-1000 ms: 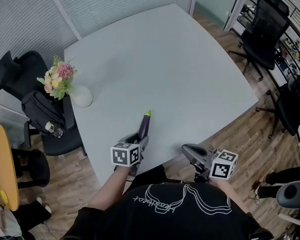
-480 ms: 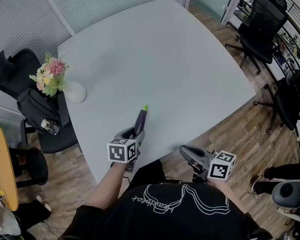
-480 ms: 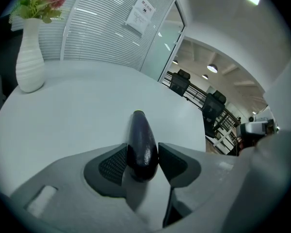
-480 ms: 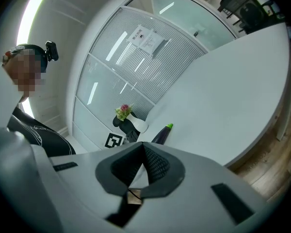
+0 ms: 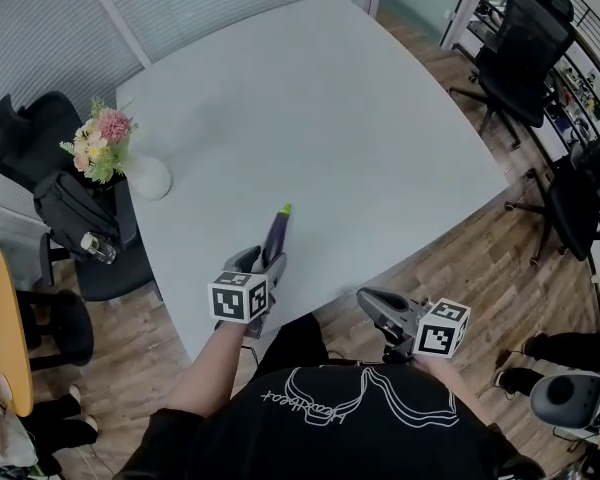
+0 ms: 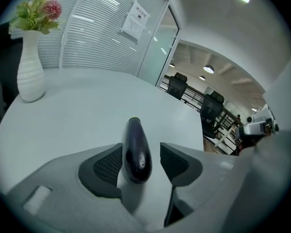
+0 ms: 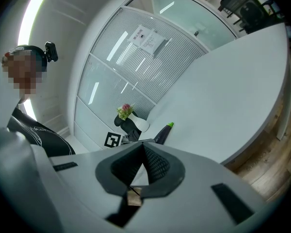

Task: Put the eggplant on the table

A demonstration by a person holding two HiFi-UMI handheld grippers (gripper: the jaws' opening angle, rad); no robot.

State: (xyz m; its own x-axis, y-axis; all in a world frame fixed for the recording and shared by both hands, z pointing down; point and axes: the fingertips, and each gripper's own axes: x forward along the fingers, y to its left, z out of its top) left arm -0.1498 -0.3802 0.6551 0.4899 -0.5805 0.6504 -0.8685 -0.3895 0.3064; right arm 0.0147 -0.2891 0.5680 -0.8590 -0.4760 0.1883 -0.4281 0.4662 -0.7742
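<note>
Left gripper view: left gripper (image 6: 140,150) jaws are opening, eggplant (image 6: 136,147) is lying between them on the table (image 6: 82,111), well apart from the vase (image 6: 30,72) holding flowers (image 6: 36,9); right gripper (image 7: 143,153) is sitting closed, empty.

1. Shirt (image 5: 352,410): black, with a white line drawing and script on the front. Sleeve (image 5: 168,440) is short.
2. Left gripper (image 6: 141,155): grey moulded shell, black pads (image 6: 106,165) with a fine mesh texture.
3. Right gripper (image 7: 141,153): same grey shell and black pads, with a small tan piece (image 7: 133,196) at the jaw root.
4. Left cube (image 5: 240,301) and right cube (image 5: 444,330): white, with black square markers.
5. Head strap (image 7: 35,49): black, carrying a small camera (image 7: 51,52).
</note>
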